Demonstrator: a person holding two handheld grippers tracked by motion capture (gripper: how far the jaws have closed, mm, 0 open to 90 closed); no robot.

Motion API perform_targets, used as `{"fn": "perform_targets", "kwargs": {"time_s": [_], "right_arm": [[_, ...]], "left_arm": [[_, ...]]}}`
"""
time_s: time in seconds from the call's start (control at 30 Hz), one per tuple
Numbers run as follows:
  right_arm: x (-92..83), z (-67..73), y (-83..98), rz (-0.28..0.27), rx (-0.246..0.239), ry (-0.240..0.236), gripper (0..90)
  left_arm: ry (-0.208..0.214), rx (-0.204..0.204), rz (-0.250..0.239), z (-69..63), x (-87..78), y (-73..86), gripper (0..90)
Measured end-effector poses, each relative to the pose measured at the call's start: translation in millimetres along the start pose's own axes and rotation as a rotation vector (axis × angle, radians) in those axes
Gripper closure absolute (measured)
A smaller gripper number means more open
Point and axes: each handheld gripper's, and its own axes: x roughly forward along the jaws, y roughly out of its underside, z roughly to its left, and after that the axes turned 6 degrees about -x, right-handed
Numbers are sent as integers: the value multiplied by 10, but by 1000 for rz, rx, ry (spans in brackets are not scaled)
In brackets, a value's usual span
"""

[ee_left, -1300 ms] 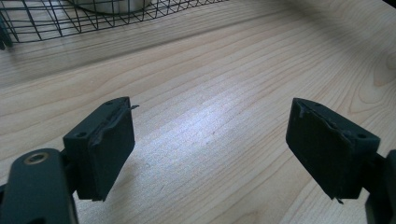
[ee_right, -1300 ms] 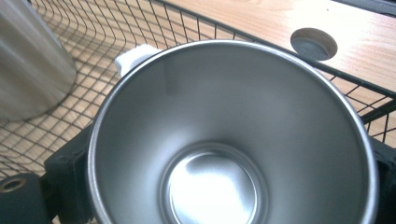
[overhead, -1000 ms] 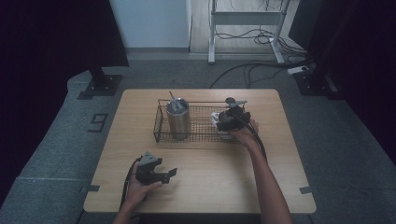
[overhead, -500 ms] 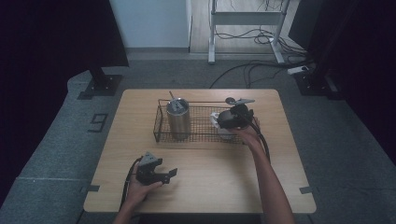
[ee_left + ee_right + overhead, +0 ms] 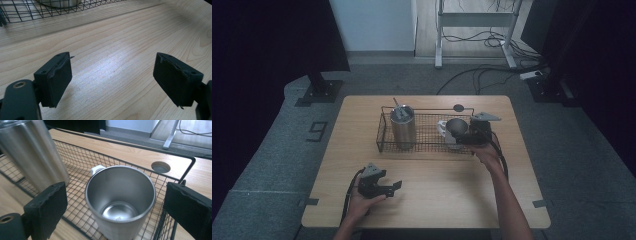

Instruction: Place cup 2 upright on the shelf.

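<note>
A steel cup (image 5: 456,127) with a white handle stands upright at the right end of the wire basket (image 5: 427,147). My right gripper (image 5: 461,135) hovers at that end, pointing left at the cup. In the right gripper view the cup (image 5: 120,197) sits between the two pads (image 5: 47,207) with a gap on each side. The jaws have just been closing, and none of the pads touches the cup. My left gripper (image 5: 393,188) rests low over the table's front left. Its jaws (image 5: 112,82) stand wide apart over bare wood.
A tall steel tumbler (image 5: 403,125) with a lid and straw stands at the basket's left end, also seen in the right gripper view (image 5: 32,152). A round cable hole (image 5: 458,107) lies behind the basket. The table's front edge is near my left hand.
My right gripper has drawn back to the right and risen slightly, leaving the cup standing in the basket. The left gripper has stayed put.
</note>
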Motion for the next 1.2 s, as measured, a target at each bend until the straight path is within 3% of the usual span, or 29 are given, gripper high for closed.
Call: {"fn": "perform_targets", "kwargs": {"time_s": [0.33, 0.63, 0.77, 0.9, 1.2], "right_arm": [[-263, 69, 226, -11, -18, -13, 82], [-520, 126, 507, -27, -3, -13, 107], [-590, 132, 623, -19, 0, -10, 112], [-692, 151, 848, -8, 23, -12, 122], [-854, 131, 1206, 51, 25, 12, 126]], "left_arm": [[-4, -1, 1, 0, 5, 3, 157], [-7, -2, 2, 4, 5, 6, 158], [-10, -4, 1, 8, 3, 8, 157], [-19, -3, 0, 20, -1, 12, 158], [-24, -2, 1, 18, 8, 17, 158]]}}
